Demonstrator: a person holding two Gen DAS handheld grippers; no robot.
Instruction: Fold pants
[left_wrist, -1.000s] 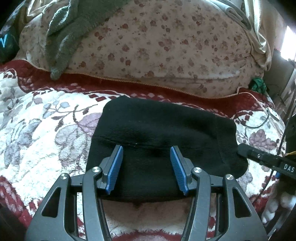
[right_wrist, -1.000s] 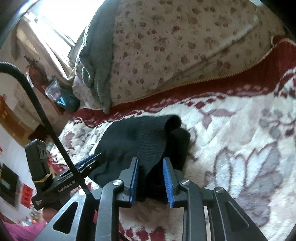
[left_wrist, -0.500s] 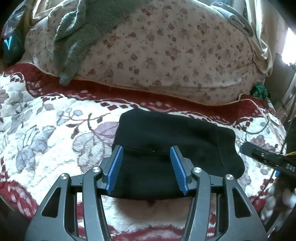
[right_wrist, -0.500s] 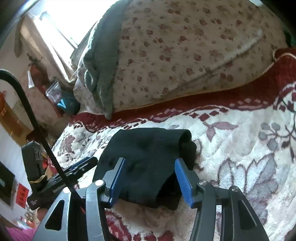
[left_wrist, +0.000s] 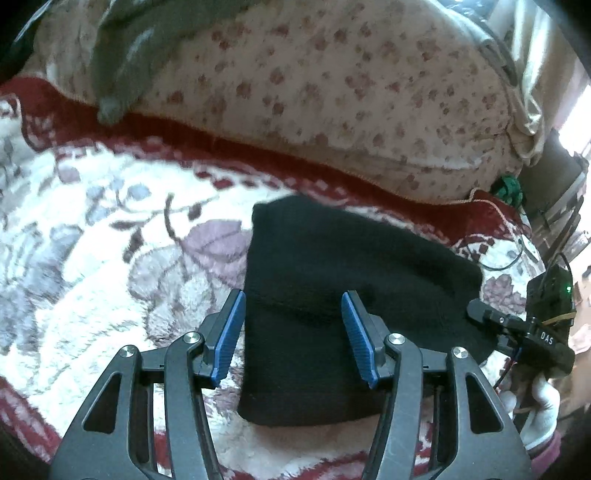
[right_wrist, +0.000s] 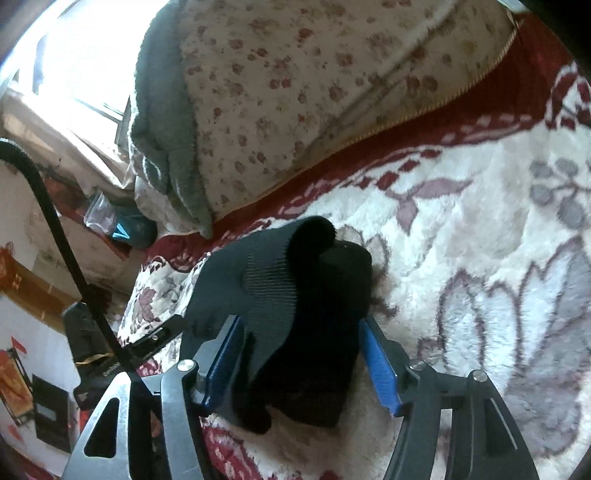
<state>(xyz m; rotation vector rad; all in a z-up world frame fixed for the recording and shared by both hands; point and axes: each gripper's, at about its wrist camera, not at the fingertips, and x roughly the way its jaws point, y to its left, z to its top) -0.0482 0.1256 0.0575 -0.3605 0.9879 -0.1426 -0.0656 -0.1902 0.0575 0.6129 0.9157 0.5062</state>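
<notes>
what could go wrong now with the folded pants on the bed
The right claw is opening with the pants between its blue pads; the raised top flap could catch on a pad and unroll as the claw withdraws. The left claw hangs open over the bundle's near edge, so a dip could drag that edge on the fluffy blanket and spoil the fold.

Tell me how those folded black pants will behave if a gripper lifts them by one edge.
The pants are soft knit, so they would probably sag and unfold. One layer already curls up loosely. The fluffy blanket likely drags on them if pushed.
</notes>
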